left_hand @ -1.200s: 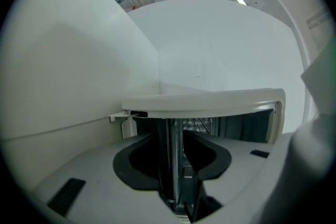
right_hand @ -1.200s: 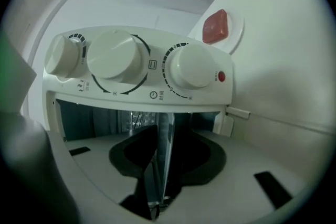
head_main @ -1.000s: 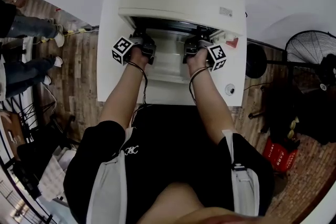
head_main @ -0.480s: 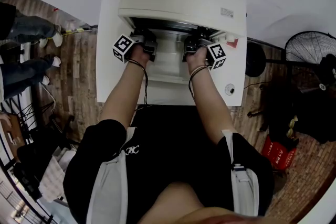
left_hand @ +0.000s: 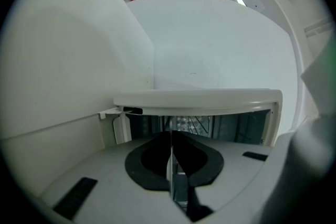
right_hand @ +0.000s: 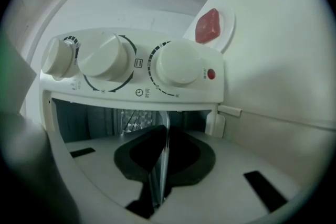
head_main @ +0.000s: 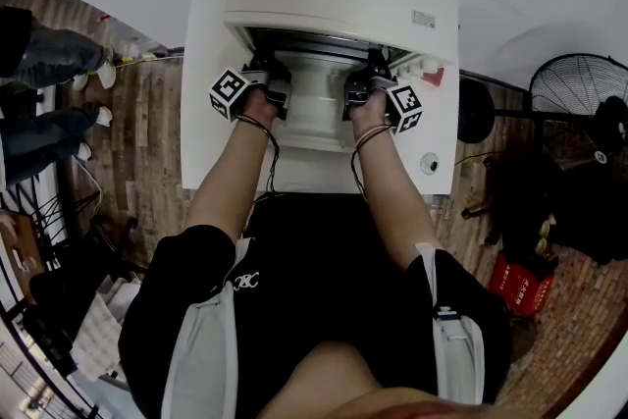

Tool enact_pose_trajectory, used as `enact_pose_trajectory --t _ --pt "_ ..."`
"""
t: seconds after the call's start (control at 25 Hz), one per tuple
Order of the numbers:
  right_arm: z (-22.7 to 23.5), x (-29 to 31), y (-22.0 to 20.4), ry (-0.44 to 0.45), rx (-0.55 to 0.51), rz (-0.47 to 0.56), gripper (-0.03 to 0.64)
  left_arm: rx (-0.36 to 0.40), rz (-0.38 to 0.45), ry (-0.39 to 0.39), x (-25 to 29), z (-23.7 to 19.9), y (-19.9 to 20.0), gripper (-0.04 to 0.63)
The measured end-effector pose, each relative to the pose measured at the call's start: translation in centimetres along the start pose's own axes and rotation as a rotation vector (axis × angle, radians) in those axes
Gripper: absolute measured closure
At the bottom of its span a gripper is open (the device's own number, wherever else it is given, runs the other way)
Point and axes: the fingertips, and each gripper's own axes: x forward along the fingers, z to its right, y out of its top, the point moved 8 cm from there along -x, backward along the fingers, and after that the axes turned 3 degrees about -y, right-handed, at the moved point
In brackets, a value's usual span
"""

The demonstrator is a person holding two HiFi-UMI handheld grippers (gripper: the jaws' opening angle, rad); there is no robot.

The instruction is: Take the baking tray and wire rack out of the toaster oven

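Clock symbol (right_hand: 139, 92) on toaster oven panel (right_hand: 202, 94) — adjoining print (right_hand: 150, 91) unreadable, white logo (head_main: 245, 280) on shorts (head_main: 314, 299).

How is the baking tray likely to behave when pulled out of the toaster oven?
Probably stiff: the baking tray shows a straight thin edge in the left gripper and right gripper. Likely slippery: bare shiny metal. Uneven pulling may tilt it.

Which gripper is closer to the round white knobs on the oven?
Right. The right gripper is beside the round white knobs; the left gripper is across the opening. Both just closed on the thin metal baking tray.
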Motion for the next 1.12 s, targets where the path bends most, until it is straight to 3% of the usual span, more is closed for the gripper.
enact_pose_trajectory --t 0.6,1.12 --pt "1.8 -5.9 -1.3 -0.025 -0.011 0.007 0.583 -0.024 -0.034 0.018 -6.2 -0.4 -1.3 0.569" --pt "2.9 -10.0 -2.1 -0.019 -0.019 0.033 0.583 -0.025 -0.075 -0.018 -9.8 -0.7 -2.2 0.574"
